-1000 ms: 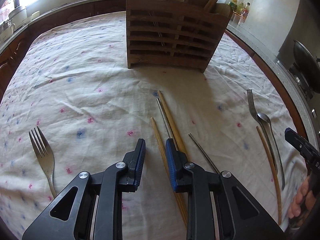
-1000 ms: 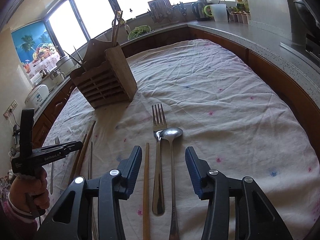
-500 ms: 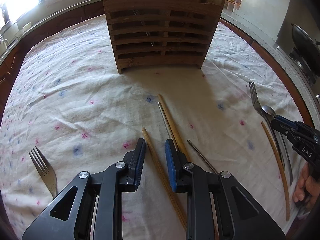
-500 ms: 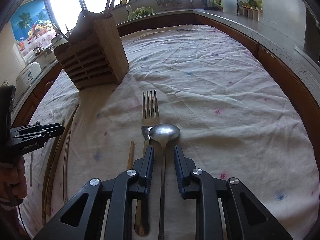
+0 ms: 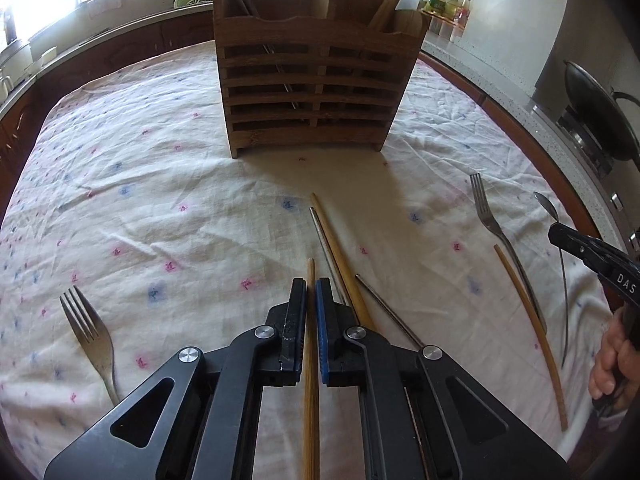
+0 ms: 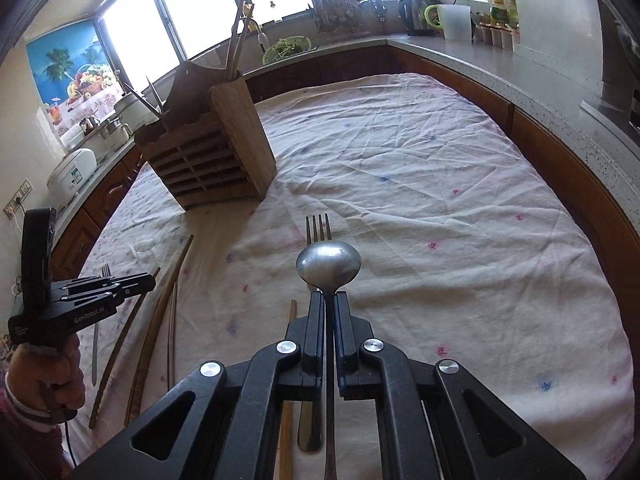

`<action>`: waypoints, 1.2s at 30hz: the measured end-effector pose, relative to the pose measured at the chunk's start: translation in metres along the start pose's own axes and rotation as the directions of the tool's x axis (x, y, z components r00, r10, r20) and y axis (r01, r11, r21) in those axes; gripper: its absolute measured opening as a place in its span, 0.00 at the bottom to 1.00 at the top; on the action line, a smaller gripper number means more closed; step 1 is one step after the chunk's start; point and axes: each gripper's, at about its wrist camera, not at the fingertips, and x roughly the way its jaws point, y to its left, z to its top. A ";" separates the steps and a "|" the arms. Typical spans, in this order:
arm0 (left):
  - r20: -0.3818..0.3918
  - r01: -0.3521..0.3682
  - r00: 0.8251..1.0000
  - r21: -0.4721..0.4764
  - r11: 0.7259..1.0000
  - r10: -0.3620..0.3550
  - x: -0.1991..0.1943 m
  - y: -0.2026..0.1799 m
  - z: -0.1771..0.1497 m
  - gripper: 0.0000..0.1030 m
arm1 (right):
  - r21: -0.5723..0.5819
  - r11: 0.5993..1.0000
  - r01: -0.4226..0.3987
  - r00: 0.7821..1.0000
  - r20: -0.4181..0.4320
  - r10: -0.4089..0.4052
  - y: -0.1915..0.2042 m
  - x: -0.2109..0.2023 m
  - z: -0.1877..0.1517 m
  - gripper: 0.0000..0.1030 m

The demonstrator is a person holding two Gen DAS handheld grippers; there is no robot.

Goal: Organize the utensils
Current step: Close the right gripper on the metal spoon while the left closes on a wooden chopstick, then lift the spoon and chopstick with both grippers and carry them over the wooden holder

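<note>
i see a table under a creased white cloth (image 5: 168,184) dotted with pink and blue. directly on it stands a slatted wooden utensil holder (image 5: 316,92). lying flat: a fork (image 5: 90,336) on the left, a wooden chopstick (image 5: 340,256) beside two metal chopsticks (image 5: 390,310), then well to the right another fork (image 5: 486,212) beside a second wooden chopstick (image 5: 532,336).

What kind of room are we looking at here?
Most likely a home kitchen. A speckled grey countertop runs along the walls, with a dark electric kettle and a white rice cooker on it, and a black wok sits on a stove.
</note>
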 end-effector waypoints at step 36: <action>0.438 0.117 0.897 -0.118 0.986 -0.054 -0.181 0.036 0.011 0.04 | -0.100 0.987 -0.127 0.959 0.242 0.148 0.069 -0.081 0.051 0.04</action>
